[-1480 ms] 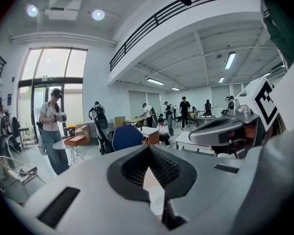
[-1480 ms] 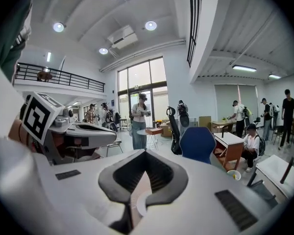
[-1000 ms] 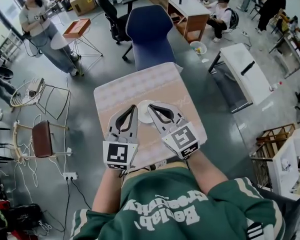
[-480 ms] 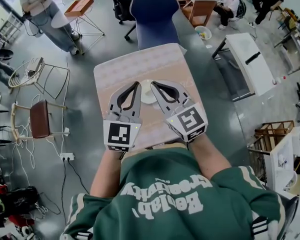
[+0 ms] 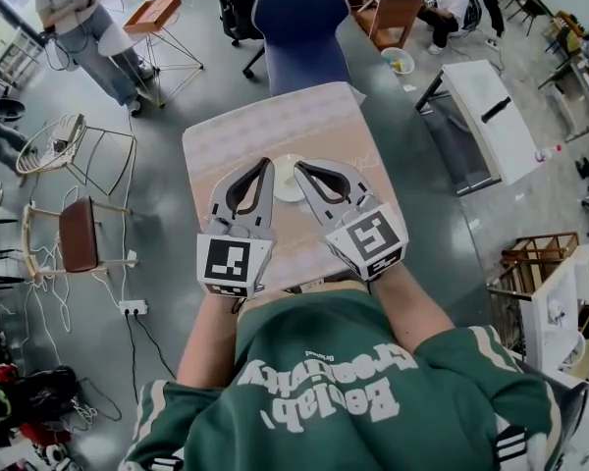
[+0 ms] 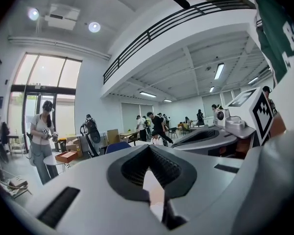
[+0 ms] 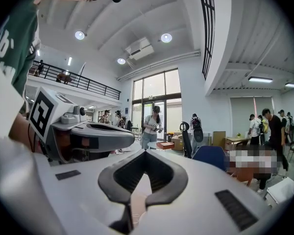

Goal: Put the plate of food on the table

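Setting: large open lab or workshop hall. Evidence: grey floor (image 5: 442, 224), scattered desks (image 5: 481, 116), office chair (image 5: 302, 23), trailing power strip (image 5: 133, 307), mezzanine railing (image 6: 176, 21). Several people (image 5: 79, 18) at work.

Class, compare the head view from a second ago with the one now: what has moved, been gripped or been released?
Nothing visibly changed among the things; only the camera's framing shifted. The left gripper and right gripper stay shut, with their tips either side of the white plate over the table.

White plate (image 5: 288, 179); beige patterned table (image 5: 265, 126); blue chair (image 5: 299, 18); green sweatshirt (image 5: 344, 386)
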The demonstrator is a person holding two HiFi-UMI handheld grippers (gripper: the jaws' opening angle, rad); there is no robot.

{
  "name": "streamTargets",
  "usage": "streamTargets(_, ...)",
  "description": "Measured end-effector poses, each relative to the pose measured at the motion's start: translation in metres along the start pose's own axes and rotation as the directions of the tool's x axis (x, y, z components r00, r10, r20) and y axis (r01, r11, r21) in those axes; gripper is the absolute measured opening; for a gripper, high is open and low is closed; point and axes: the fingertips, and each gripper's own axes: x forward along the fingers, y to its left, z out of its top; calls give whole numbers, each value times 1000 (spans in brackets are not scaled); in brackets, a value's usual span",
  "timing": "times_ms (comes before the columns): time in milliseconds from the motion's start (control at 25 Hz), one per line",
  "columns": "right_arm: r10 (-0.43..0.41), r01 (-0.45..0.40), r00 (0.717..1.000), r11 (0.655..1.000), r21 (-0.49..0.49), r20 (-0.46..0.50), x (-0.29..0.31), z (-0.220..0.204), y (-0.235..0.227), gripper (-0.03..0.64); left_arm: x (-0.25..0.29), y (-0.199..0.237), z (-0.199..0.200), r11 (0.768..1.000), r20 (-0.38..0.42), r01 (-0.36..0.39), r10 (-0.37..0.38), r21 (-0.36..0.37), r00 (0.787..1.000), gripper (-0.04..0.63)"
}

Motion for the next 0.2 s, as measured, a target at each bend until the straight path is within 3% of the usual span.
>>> streamTargets(200,1,-1,1000,1000,-5,0,-3,-2,2,15,-3,-1,-1,1000,-1,-9,9,11,1000,8)
